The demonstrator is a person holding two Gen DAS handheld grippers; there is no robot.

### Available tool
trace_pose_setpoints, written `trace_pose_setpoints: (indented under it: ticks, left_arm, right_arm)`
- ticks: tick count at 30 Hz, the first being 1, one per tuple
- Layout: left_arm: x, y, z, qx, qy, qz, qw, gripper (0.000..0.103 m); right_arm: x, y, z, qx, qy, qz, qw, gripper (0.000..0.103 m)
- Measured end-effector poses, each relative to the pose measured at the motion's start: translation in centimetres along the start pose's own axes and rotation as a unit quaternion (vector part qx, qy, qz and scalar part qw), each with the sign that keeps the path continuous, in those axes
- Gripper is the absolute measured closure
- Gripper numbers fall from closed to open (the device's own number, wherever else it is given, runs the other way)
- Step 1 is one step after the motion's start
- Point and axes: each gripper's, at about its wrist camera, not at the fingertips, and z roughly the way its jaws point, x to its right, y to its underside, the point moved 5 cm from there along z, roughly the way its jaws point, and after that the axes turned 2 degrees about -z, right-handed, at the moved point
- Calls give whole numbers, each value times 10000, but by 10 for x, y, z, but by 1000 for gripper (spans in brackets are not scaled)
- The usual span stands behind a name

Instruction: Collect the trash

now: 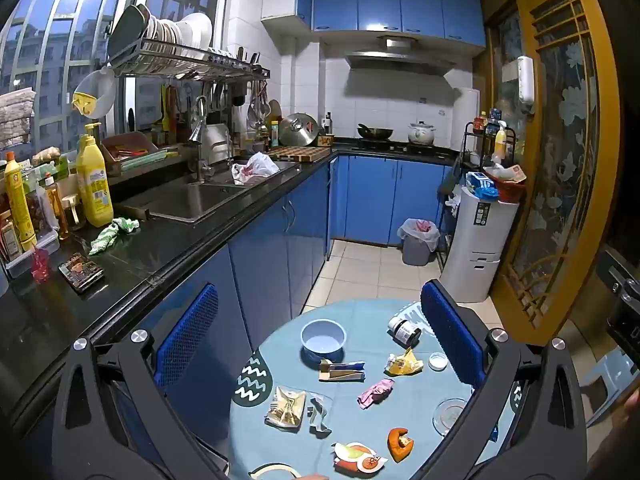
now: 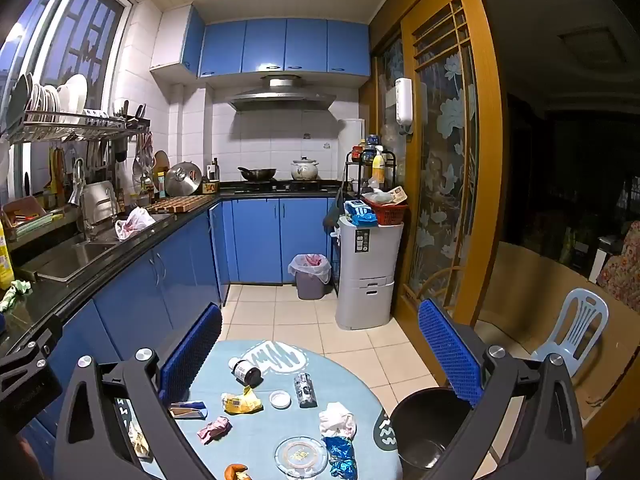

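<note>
- Kitchen with blue cabinets; round table [image 1: 400,432] under a light-blue cloth fills the lower centre of both views, sink counter [image 1: 120,276] along the left.
- Left gripper [image 1: 316,340]: fingers spread wide, nothing between them, hovering above the table and touching no item.
- Right gripper [image 2: 320,352]: also spread apart and empty, held above the table.
- Progress: looks like the very start, or near it. Trash is scattered all over the cloth and nothing is gripped. Black bin [image 2: 428,432] sits at the table's right edge, lower right of the right wrist view; what shows of its inside looks empty.
- Trash in the left view, lower centre: beige snack packet [image 1: 286,406], blue-brown wrapper [image 1: 342,370], yellow wrapper [image 1: 404,362], pink wrapper [image 1: 375,392], orange peel [image 1: 400,444], printed packet [image 1: 358,458] at the bottom edge.
- Right view adds a white tissue wad [image 2: 337,420], a blue foil wrapper [image 2: 340,456] and a small dark packet [image 2: 306,390].
- Possibly not trash: blue bowl [image 1: 323,338], tipped dark jar [image 1: 404,331], white lid [image 1: 437,361], glass ashtray [image 2: 301,456].
- All pieces lie below and ahead of the open fingers; tissue and blue foil lie nearest the bin.
- Left to do, by my reading: every piece.
</note>
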Motion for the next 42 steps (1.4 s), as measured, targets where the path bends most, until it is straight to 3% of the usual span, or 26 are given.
trace_pose_setpoints:
  ticks: [42]
  left_arm:
    - [0, 0, -1, 15, 42, -45, 10000, 3]
  right_arm:
    - [-4, 1, -1, -16, -17, -4, 10000, 7]
